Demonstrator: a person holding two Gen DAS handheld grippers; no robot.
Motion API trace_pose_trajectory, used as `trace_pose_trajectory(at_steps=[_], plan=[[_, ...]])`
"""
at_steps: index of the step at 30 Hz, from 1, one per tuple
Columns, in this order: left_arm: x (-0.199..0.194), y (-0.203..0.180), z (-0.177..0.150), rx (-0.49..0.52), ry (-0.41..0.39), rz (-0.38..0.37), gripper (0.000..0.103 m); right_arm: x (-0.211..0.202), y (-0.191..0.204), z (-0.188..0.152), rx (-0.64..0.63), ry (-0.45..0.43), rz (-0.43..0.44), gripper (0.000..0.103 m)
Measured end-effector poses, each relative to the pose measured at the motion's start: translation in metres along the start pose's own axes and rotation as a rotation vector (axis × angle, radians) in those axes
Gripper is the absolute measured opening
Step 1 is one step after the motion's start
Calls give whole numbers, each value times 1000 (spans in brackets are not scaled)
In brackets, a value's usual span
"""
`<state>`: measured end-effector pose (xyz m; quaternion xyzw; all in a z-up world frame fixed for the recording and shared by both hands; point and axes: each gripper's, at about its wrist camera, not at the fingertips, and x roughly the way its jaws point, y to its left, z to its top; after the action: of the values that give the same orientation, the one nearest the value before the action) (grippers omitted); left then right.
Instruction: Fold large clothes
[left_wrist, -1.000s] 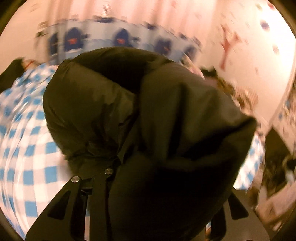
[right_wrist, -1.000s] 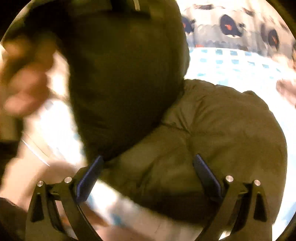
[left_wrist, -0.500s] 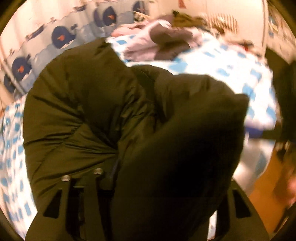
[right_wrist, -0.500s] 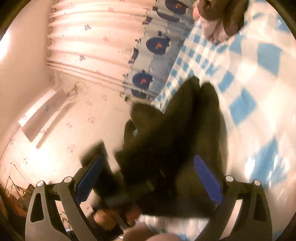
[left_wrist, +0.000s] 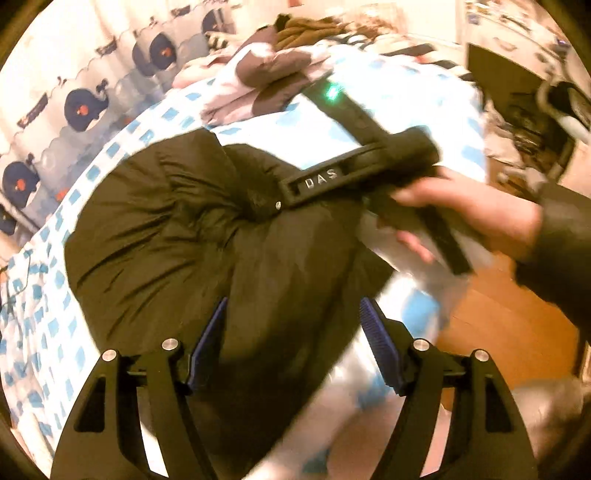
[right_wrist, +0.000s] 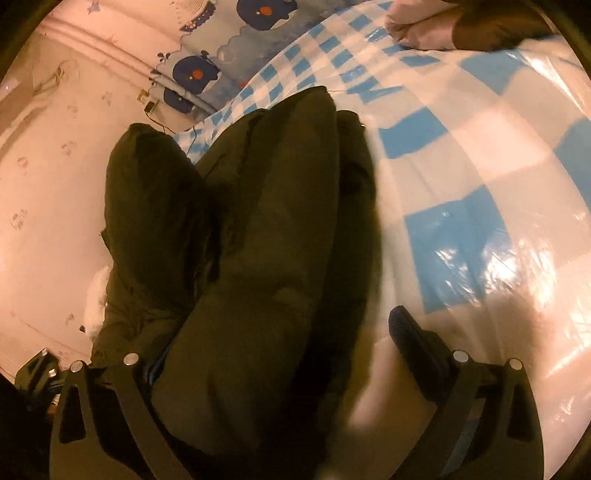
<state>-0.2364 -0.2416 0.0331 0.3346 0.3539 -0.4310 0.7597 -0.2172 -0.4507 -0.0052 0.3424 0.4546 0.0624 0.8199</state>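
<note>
Left wrist: my left gripper (left_wrist: 291, 343) is opening, jaws well apart. The jacket (left_wrist: 207, 236) sits between the pads but they're not pressing it now. A second ago the fabric filled this view, bunched over the gripper; now it's down on the checked sheet (left_wrist: 48, 325) as a thick folded bundle. Right hand (left_wrist: 476, 214) shows across the bundle, gripping the other tool's handle. Pile of clothes (left_wrist: 266, 74) well apart, further up the bed.

Right wrist: right gripper (right_wrist: 273, 350) jaws stand wide. The far pad is clear over bare sheet (right_wrist: 480, 155); the near pad is buried under the jacket (right_wrist: 280, 229), so contact on that side I can't tell. Reads as apart, not clamped. A second ago this view had the jacket hanging up in front; now it lies along the sheet in stacked layers, one edge near the bed's side by the wall (right_wrist: 48, 177).

Judgement: the fold is laid down and I'm releasing. Next is pulling both tools clear without dragging the top layer, then checking the bundle holds; puffy fill may spring it open.
</note>
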Motion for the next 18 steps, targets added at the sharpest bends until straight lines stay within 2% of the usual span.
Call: trace_pose_trajectory(at_steps=[3, 4, 6, 7, 8, 10, 11, 15, 16, 18], plan=[[-38, 27, -8, -119, -116, -58, 69, -21, 0, -1, 2, -31, 14, 96], [-47, 48, -9, -199, -172, -63, 69, -34, 2, 3, 2, -58, -1, 96], [-44, 82, -14, -351, -223, -52, 69, -56, 13, 15, -12, -145, -30, 96], [-31, 107, -14, -434, -228, -61, 69, -70, 24, 24, -31, -198, -32, 96], [-20, 115, -12, -463, -221, -73, 69, -77, 34, 31, -49, -225, -20, 96], [21, 133, -7, -517, -163, -156, 66, -86, 74, 56, -133, -257, -35, 96], [43, 134, -8, -547, -125, -223, 64, -84, 89, 65, -171, -253, -59, 96], [76, 100, -4, -465, -78, -217, 64, -38, 139, 100, -325, -132, -234, 96], [78, 94, -4, -453, -73, -220, 64, -13, 140, 105, -362, -96, -360, 96], [80, 86, -2, -410, -68, -203, 64, 15, 118, 98, -354, -57, -518, 96]])
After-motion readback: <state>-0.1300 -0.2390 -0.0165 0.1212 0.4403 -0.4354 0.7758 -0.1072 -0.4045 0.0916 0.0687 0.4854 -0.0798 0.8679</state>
